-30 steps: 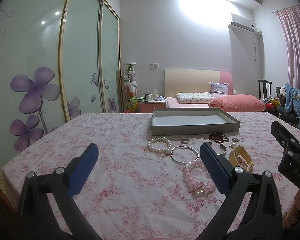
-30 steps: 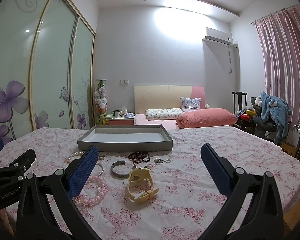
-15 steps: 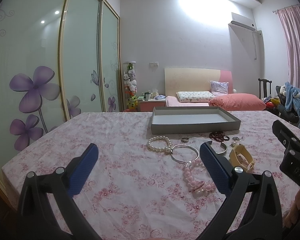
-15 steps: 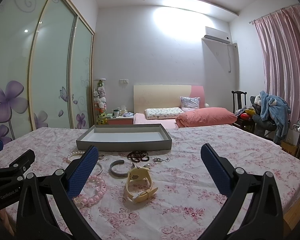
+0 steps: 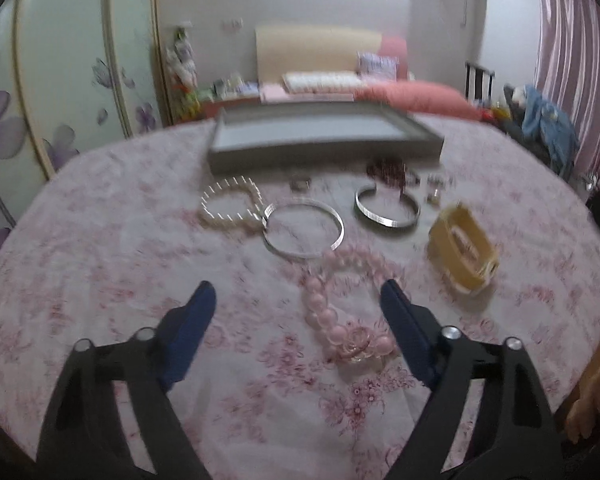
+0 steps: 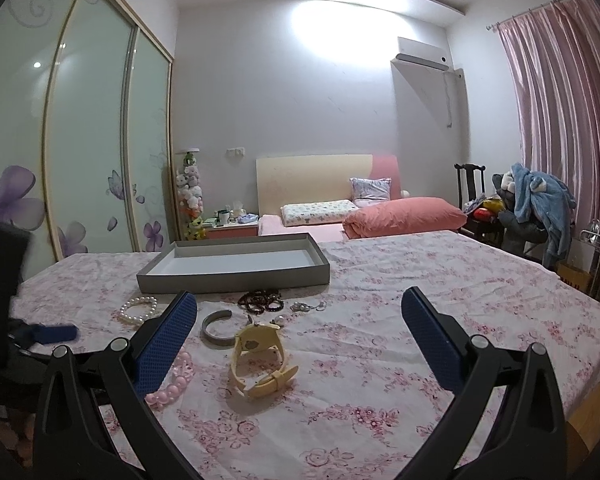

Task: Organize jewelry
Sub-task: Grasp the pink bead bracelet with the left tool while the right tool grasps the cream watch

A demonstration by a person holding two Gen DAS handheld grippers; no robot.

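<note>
Jewelry lies on the floral bedspread in front of a grey tray [image 5: 324, 150] [image 6: 236, 276]. My left gripper [image 5: 298, 308] is open and tilted down over a pink bead bracelet [image 5: 340, 300] [image 6: 172, 384]. Beyond it lie a silver bangle [image 5: 304, 230], a white pearl bracelet [image 5: 230, 204] [image 6: 138, 309], a silver cuff [image 5: 386, 212] [image 6: 216, 328], dark beads [image 5: 388, 172] [image 6: 260, 302] and a cream watch [image 5: 462, 254] [image 6: 260, 360]. My right gripper [image 6: 300, 334] is open and empty, hovering above the watch.
A small ring [image 5: 300, 184] and small silver pieces [image 5: 436, 188] [image 6: 308, 307] lie near the tray. A pink pillow [image 6: 404, 216] lies behind the tray. A chair with clothes [image 6: 536, 208] stands at the right. The bed's edge drops at the right.
My left gripper has moved forward and tilted down toward the pink bead bracelet; its view is blurred. The right gripper has barely moved.
</note>
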